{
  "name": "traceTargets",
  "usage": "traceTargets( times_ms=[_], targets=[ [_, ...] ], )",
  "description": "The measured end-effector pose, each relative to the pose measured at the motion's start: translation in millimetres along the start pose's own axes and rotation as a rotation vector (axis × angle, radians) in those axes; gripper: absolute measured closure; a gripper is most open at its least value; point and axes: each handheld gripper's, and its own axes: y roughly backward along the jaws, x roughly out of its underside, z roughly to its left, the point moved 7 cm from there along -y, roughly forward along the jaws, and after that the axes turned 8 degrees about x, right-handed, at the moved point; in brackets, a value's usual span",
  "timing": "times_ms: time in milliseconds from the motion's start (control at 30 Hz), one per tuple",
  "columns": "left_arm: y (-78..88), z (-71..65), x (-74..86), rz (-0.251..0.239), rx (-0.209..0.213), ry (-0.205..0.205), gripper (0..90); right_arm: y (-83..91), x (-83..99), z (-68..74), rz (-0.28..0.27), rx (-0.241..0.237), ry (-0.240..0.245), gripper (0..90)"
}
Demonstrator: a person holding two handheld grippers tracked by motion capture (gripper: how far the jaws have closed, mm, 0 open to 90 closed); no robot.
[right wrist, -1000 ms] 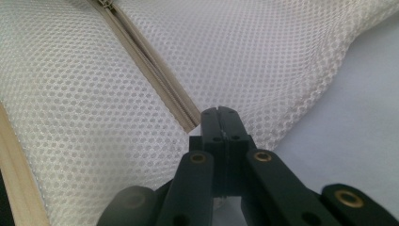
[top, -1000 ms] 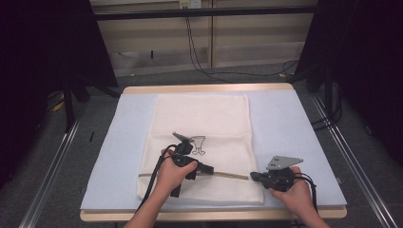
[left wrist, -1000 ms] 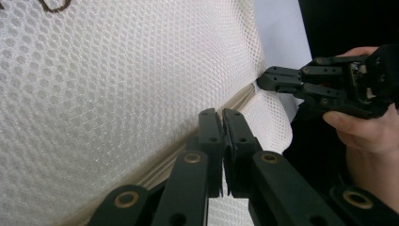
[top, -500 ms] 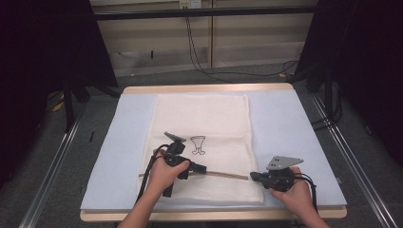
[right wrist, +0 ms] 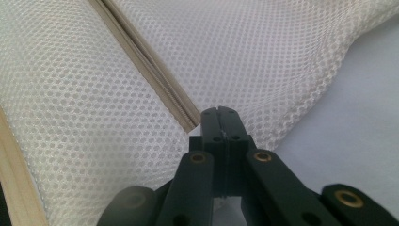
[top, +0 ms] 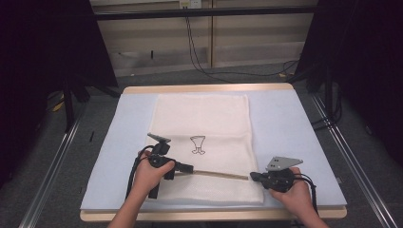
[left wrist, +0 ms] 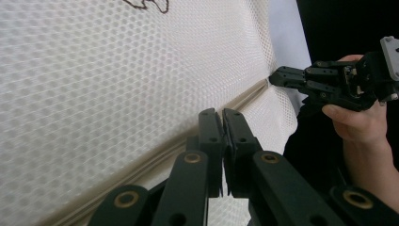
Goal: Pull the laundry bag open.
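A white mesh bag with a small dark drawing lies flat on a pale blue mat. Its beige zipper runs across the near end, pulled taut between both grippers. My left gripper is shut at the zipper's left end, seemingly on the pull, which the jaws hide. In the left gripper view the zipper leads into the shut left gripper, with the right gripper farther off. My right gripper is shut on the mesh at the zipper's right end, its jaws pinching the fabric.
The mat covers a wooden table with metal rails on both sides. Black curtains and cables stand behind it. Bare mat lies left and right of the bag.
My left gripper has slid leftward along the zipper line, away from the right gripper. The visible stretch of zipper between them has grown longer. The right hand has stayed put.
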Motion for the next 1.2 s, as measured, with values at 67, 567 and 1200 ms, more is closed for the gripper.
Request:
traceTargets(
  times_ms=[67, 567, 1200],
  targets=[
    [2.4, 1.7, 1.1, -0.006, 0.010, 0.015, 87.5, 0.1, 0.0, 0.5, 0.001, 0.003, 0.009, 90.0],
    [14.8, 8.1, 6.0, -0.041, -0.002, 0.022, 87.4, 0.1, -0.7, 0.6, 0.008, 0.006, 0.016, 90.0],
    [45.0, 19.5, 11.3, -0.099, -0.009, 0.059, 87.4, 0.0, -1.6, 0.7, 0.017, 0.013, 0.023, 90.0]
  ],
)
